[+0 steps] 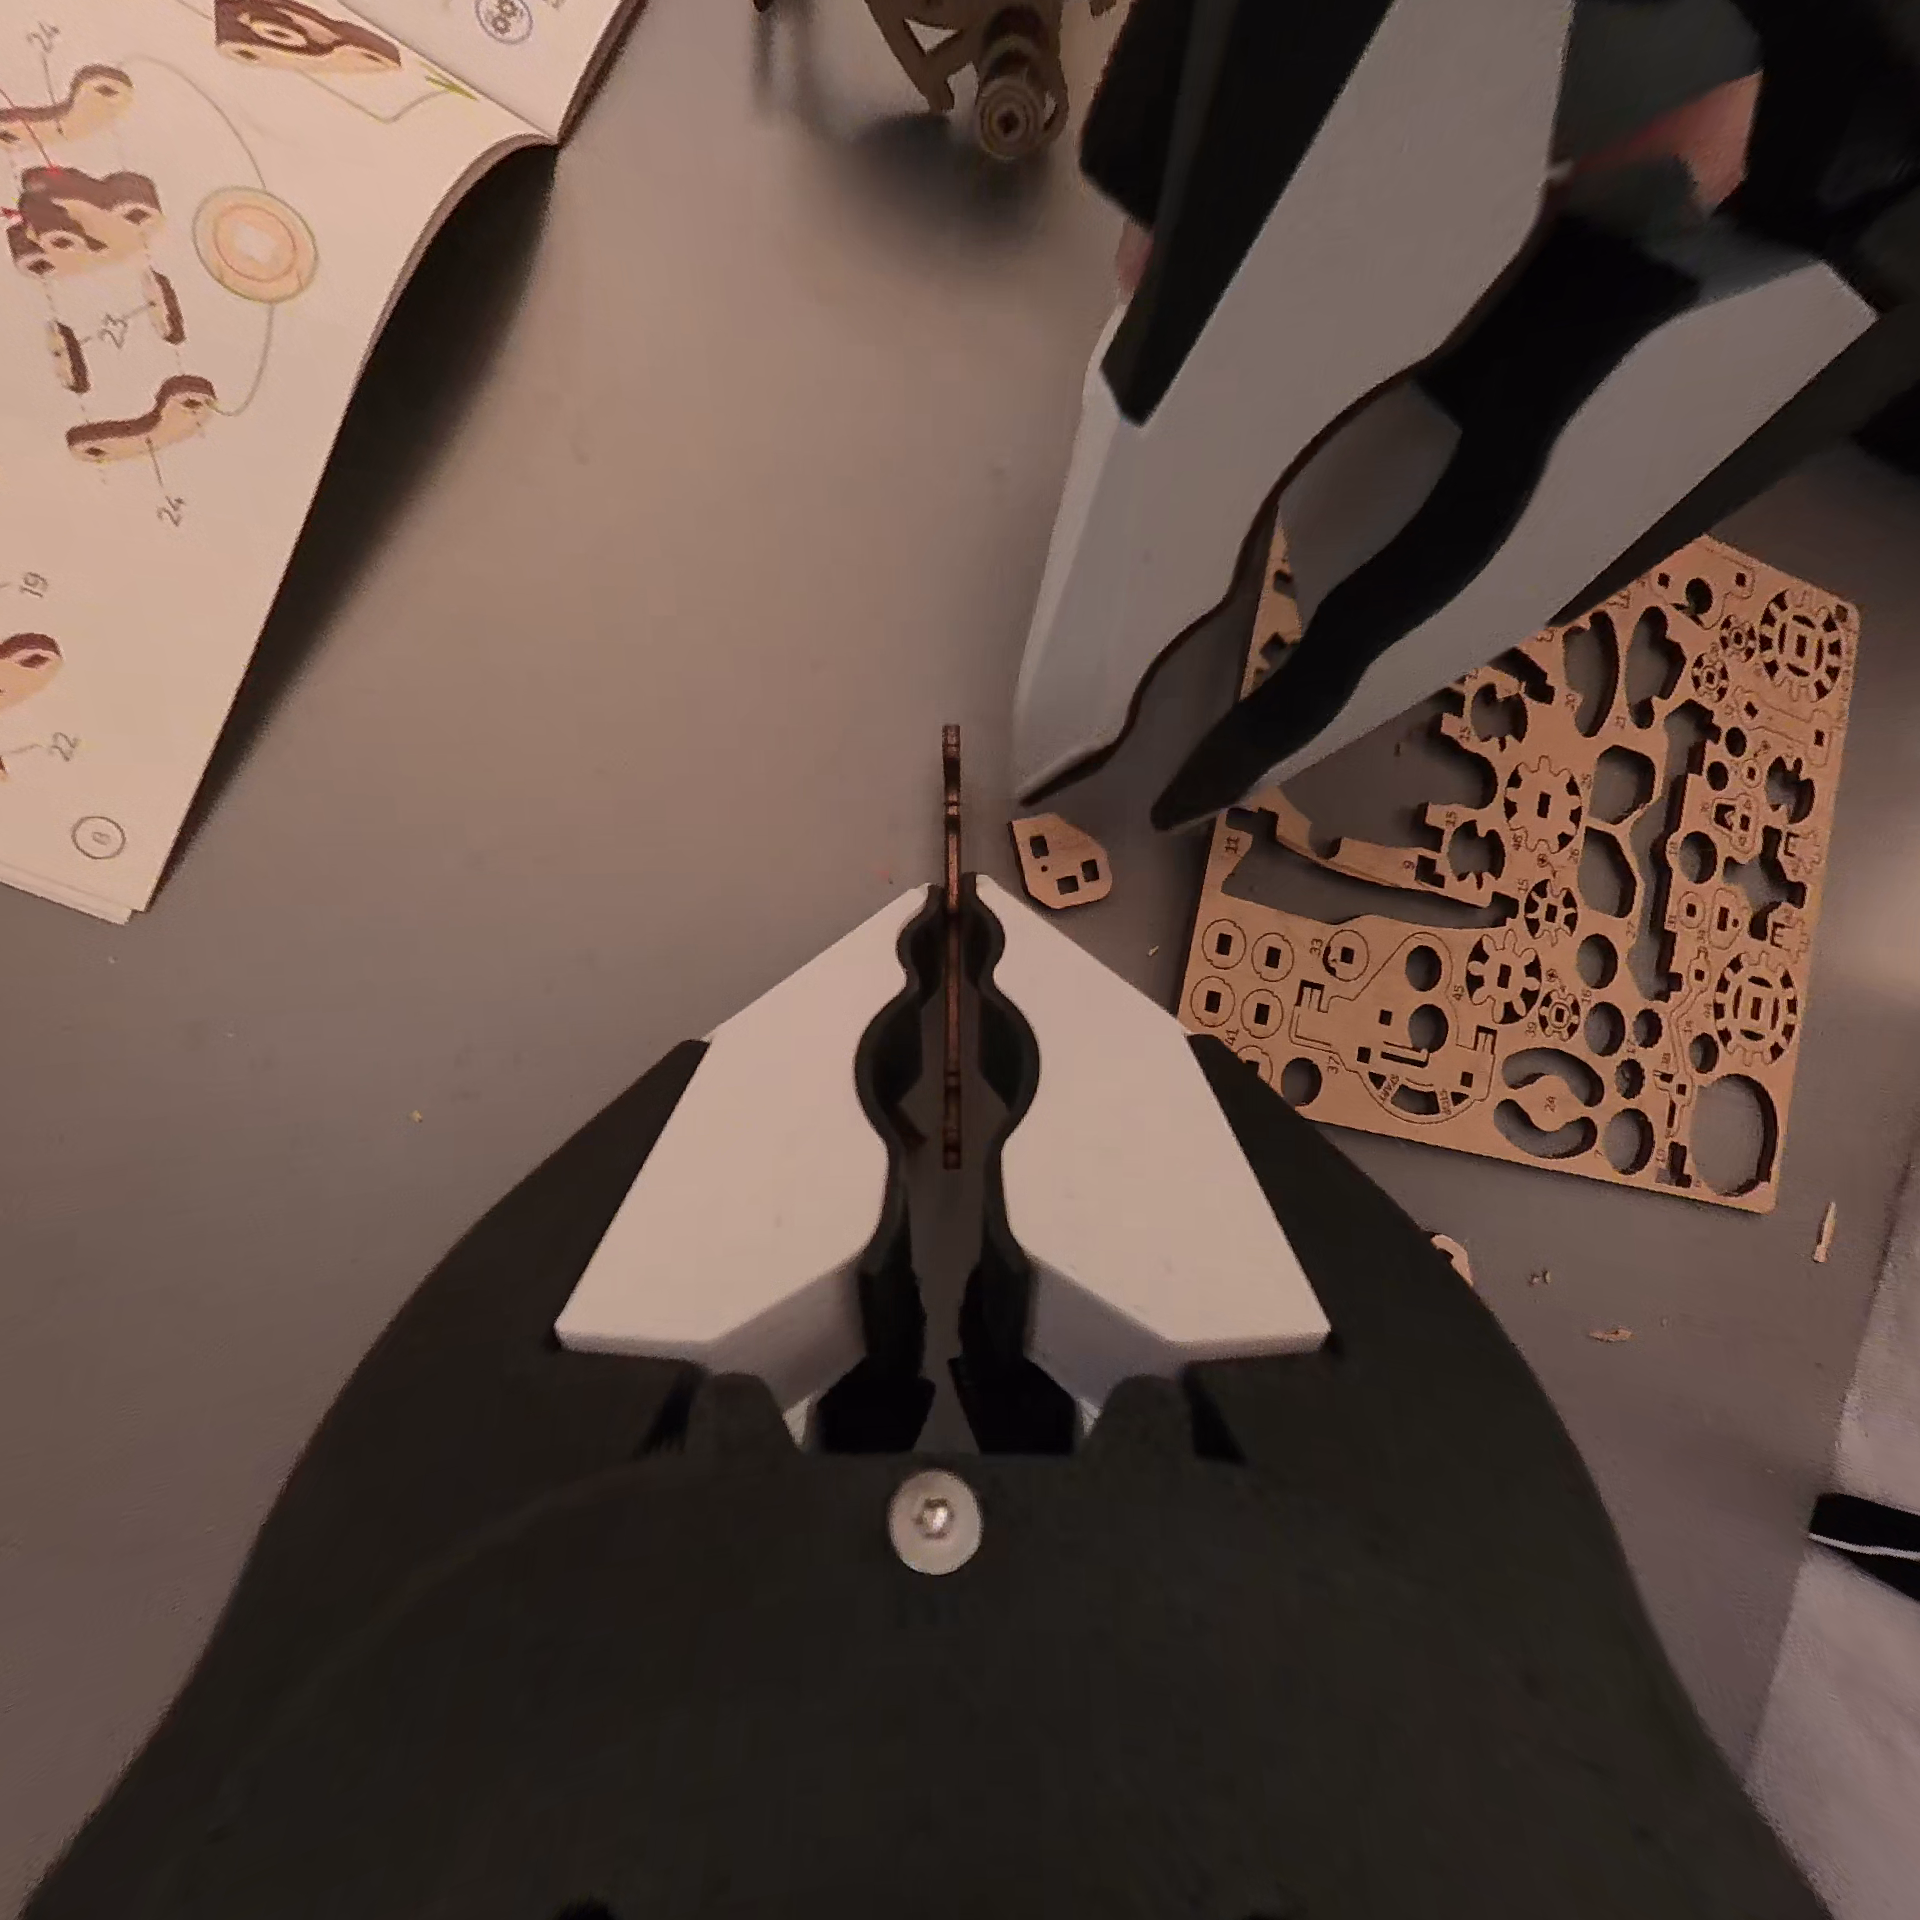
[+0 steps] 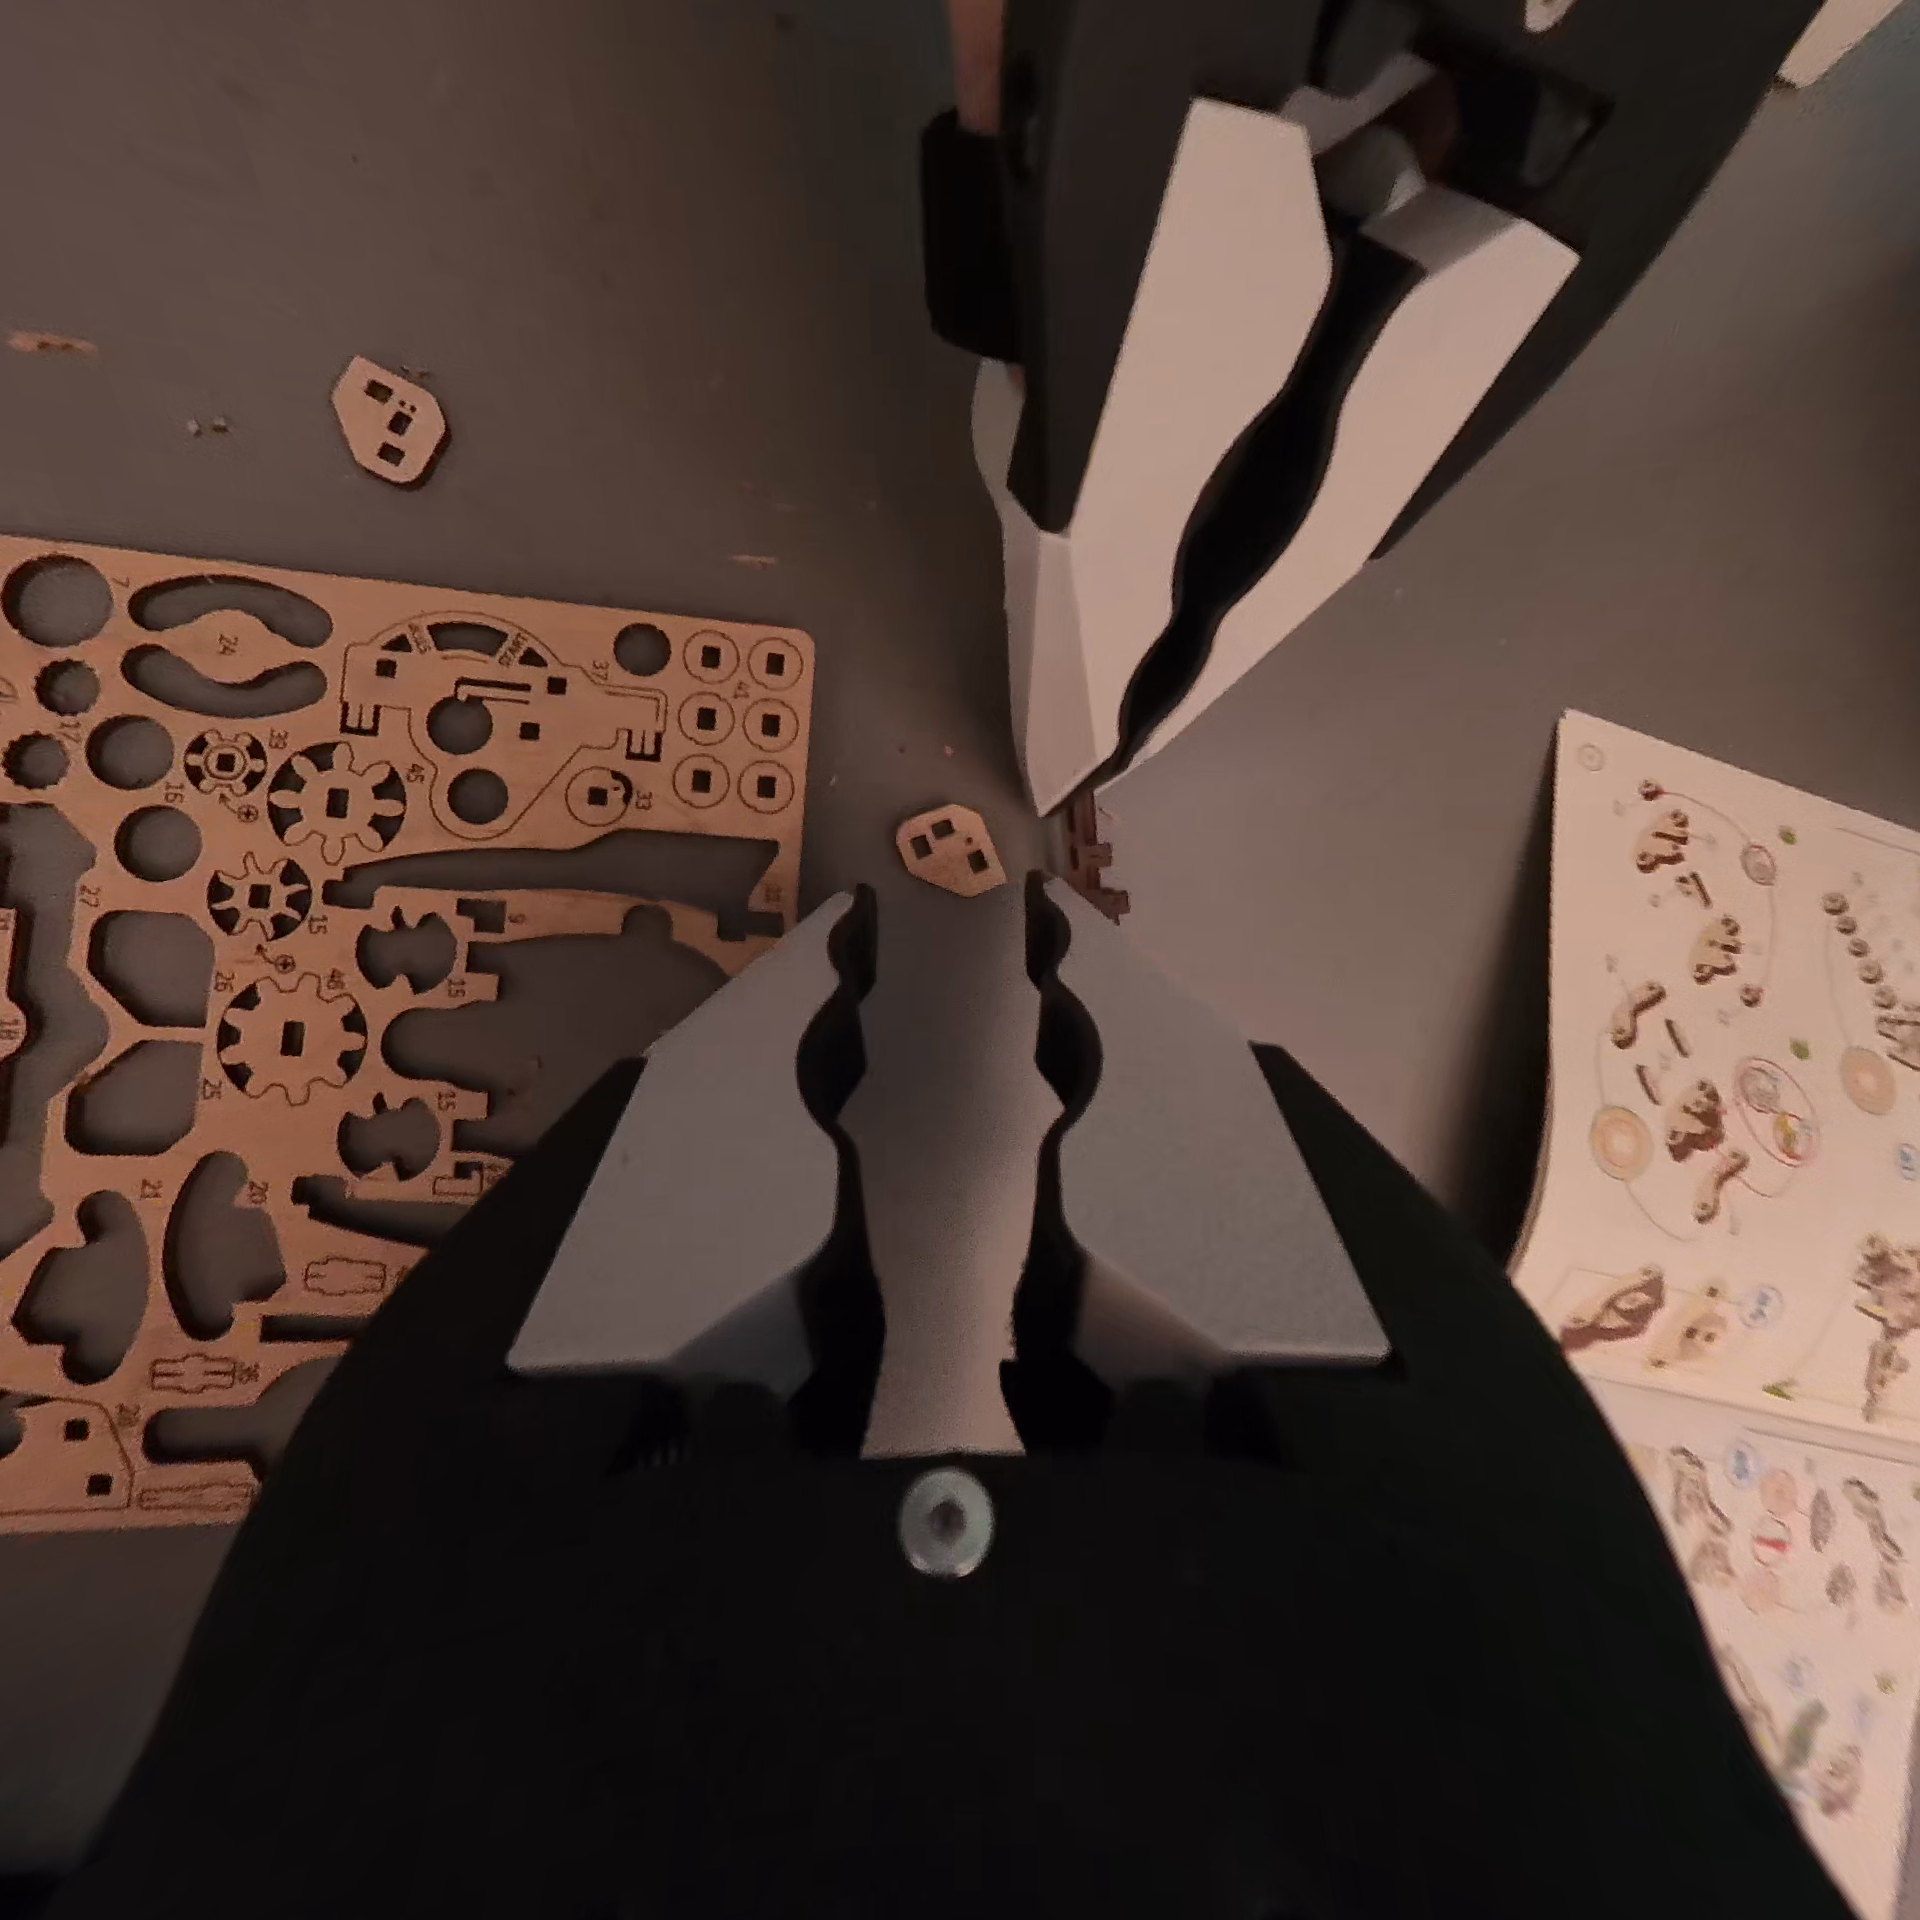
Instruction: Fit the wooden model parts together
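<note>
My left gripper (image 1: 951, 885) is shut on a thin flat wooden part (image 1: 951, 790), seen edge-on and sticking out past the fingertips. In the right wrist view this gripper (image 2: 1081, 795) comes down from the top, with the notched part (image 2: 1091, 868) at its tip. My right gripper (image 2: 948, 891) is open and empty, low over the table. A small flat wooden piece with square holes (image 2: 951, 852) lies on the table just beyond its fingertips, left of the held part. The right gripper (image 1: 1096, 808) also shows in the left wrist view, next to that piece (image 1: 1060, 868).
A laser-cut plywood sheet (image 2: 416, 831) with many parts punched out lies on the grey table, also in the left wrist view (image 1: 1507, 935). A second small wooden piece (image 2: 390, 421) lies beyond it. An open instruction booklet (image 2: 1714, 1039) lies opposite. A part-built wooden model (image 1: 987, 94) stands farther off.
</note>
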### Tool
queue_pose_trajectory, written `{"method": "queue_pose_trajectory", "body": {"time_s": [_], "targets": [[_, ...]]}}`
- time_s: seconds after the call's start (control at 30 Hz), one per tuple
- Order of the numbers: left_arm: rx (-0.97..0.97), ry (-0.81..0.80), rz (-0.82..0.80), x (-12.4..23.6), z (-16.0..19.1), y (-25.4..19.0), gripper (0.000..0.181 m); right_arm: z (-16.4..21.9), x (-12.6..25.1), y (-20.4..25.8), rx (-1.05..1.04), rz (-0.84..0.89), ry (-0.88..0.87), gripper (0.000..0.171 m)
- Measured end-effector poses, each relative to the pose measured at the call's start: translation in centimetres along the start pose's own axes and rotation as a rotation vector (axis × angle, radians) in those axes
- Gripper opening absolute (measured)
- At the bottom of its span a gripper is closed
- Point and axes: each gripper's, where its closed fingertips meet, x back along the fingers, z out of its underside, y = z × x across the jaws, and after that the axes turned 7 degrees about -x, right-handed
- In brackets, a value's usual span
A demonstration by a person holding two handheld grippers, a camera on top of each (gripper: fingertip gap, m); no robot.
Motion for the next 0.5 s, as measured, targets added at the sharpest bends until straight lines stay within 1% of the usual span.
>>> {"method": "queue_pose_trajectory", "body": {"time_s": [0.03,0.2,0.33,0.5], "targets": [[0.002,-0.004,0.000,0.0,0.0,0.0,0.001,0.0,-0.2,0.0,-0.014,-0.013,0.002,0.028],[-0.012,-0.020,-0.021,-0.1,-0.1,0.2,0.001,0.0,-0.9,0.3,-0.014,-0.042,0.003,0.027],[-0.011,-0.033,-0.029,0.0,-0.1,0.2,0.001,-0.3,-1.2,0.7,-0.016,-0.070,-0.022,0.019],[-0.033,-0.032,-0.031,0.0,-0.1,0.1,0.001,-0.6,-1.3,0.5,-0.095,-0.088,-0.046,0.013]]}}
